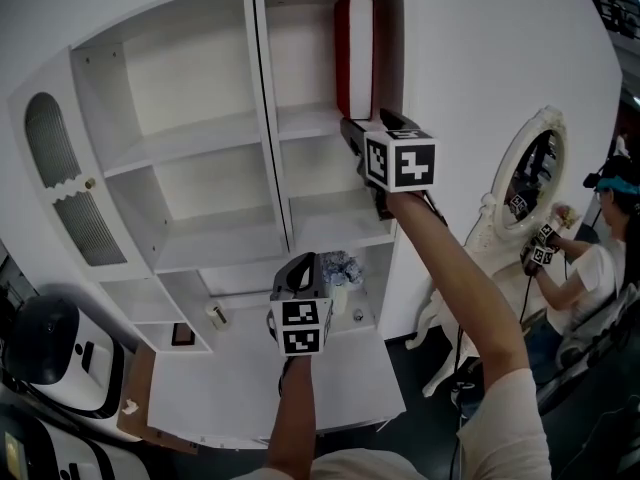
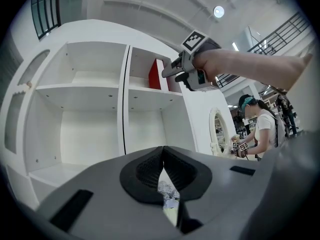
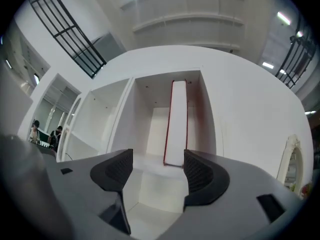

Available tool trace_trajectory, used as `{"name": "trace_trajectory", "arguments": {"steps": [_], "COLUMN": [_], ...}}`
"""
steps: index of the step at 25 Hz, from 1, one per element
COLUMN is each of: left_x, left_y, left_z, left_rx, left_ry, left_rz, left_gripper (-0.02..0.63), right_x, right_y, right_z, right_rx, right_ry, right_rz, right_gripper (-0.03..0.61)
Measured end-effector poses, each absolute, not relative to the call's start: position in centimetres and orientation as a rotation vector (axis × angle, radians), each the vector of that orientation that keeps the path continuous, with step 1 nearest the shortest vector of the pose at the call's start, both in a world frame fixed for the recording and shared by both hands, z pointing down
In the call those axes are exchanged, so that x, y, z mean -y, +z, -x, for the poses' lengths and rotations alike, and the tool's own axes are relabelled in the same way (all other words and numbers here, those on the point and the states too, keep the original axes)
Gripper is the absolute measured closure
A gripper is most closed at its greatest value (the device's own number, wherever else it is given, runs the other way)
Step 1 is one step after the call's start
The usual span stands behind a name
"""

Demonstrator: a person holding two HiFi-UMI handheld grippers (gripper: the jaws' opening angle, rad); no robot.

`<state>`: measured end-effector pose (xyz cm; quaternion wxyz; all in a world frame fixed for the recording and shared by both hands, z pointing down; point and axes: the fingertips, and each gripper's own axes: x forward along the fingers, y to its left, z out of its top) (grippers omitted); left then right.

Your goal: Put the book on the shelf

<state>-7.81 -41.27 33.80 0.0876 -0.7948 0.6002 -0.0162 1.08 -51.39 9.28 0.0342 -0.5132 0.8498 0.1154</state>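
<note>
The red book point(image 1: 353, 56) with a white page edge stands upright in the top right compartment of the white shelf unit point(image 1: 200, 138), against its right wall. My right gripper point(image 1: 352, 129) is raised just in front of that compartment's shelf board, below the book. Its jaws stand wide open with nothing between them. In the right gripper view the book point(image 3: 178, 124) rises straight ahead beyond the right gripper point(image 3: 157, 161), apart from the pads. My left gripper point(image 1: 308, 263) hangs lower over the desk, shut and empty. The left gripper view shows the book point(image 2: 156, 75) and the right gripper point(image 2: 172, 72) up high.
The other shelf compartments hold nothing. On the desk niche point(image 1: 300, 368) lie a crumpled silvery bundle point(image 1: 340, 266), a small bottle point(image 1: 217, 316) and a dark box point(image 1: 182, 334). An ornate white mirror point(image 1: 525, 173) stands at right, with a person point(image 1: 600, 258) holding grippers beyond it.
</note>
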Motion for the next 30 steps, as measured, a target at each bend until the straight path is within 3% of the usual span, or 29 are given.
{"name": "trace_trajectory", "arguments": {"steps": [20,30], "left_x": [38.4,37.5], "left_y": [35.5,35.8], "left_z": [8.8,9.3], "left_rx": [-1.737,-1.741], "left_ry": [0.064,0.091], "left_rz": [2.387,2.345], "left_gripper": [0.597,0.597], "right_x": [40.3,38.6], "right_y": [29.7,33.7], "right_z": [-3.7,-3.3], "right_rx": [-2.45,-2.499], "right_ry": [0.346,0.41], "right_rz": [1.531,1.598], "right_gripper": [0.258,0.258]}}
